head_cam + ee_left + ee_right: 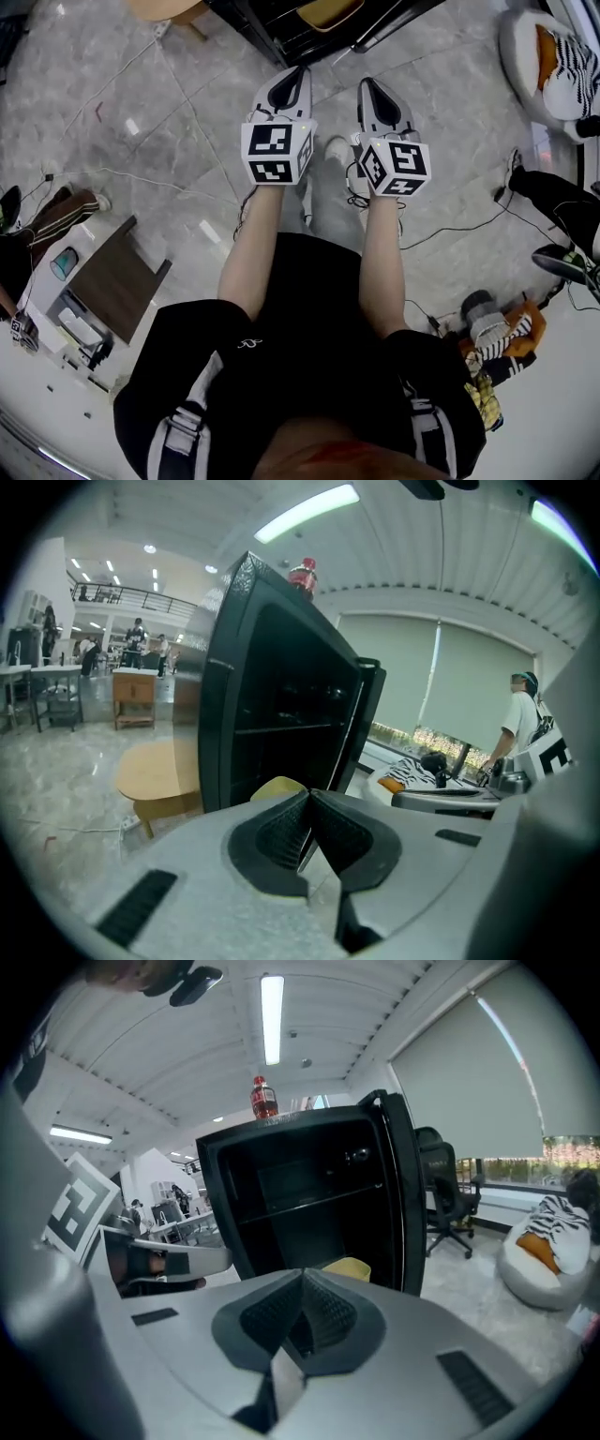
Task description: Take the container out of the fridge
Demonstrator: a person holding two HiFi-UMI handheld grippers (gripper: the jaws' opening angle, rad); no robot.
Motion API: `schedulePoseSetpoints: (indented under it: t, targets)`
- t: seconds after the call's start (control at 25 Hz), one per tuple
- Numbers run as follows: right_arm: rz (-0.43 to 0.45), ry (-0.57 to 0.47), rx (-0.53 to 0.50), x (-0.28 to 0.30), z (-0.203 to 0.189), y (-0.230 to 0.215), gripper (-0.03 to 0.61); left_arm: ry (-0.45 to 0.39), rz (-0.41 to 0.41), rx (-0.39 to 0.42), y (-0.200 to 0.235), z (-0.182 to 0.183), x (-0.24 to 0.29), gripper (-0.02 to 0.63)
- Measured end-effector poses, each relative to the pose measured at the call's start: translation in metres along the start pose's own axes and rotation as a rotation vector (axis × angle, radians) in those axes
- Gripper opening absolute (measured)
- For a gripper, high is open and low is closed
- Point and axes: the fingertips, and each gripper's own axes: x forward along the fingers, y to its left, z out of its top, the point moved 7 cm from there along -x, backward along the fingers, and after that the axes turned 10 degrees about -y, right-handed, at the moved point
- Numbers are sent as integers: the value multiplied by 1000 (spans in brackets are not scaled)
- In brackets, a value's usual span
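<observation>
A black fridge (309, 1194) stands open ahead, its door (405, 1185) swung to the right. A yellow container (347, 1267) sits on its lowest level, also seen as the yellow container (277, 787) just past my left jaws. In the head view the fridge (281, 28) lies at the top edge, the container (328, 11) inside. My left gripper (298, 73) and right gripper (367, 84) are held side by side short of the fridge, apart from it. Left gripper (310, 799) and right gripper (302, 1279) are both shut with nothing between the pads.
A red-capped bottle (263, 1098) stands on the fridge top. A round wooden table (159, 775) is left of the fridge. An office chair (445, 1204) and a beanbag (548, 1241) are on the right. Cables (450, 230) trail over the marble floor.
</observation>
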Motion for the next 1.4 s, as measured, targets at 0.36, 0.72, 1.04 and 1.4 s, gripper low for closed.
schedulePoseSetpoints:
  t: [0.36,0.72,1.04,1.4]
  targets:
    - [167,157,-202,45,-34,-7,14,51,83,-62,1,-35,2,9]
    - [313,313,-495,120,-69,-16,15,68,135,-76,24,-44,-4,9]
    - [418,406,-728,167,-98,-17,15,80,158,-65,31,-42,-17,9]
    - [421,475,-966,205,-117,-20,57,100,153,-50,32,-42,-24,9]
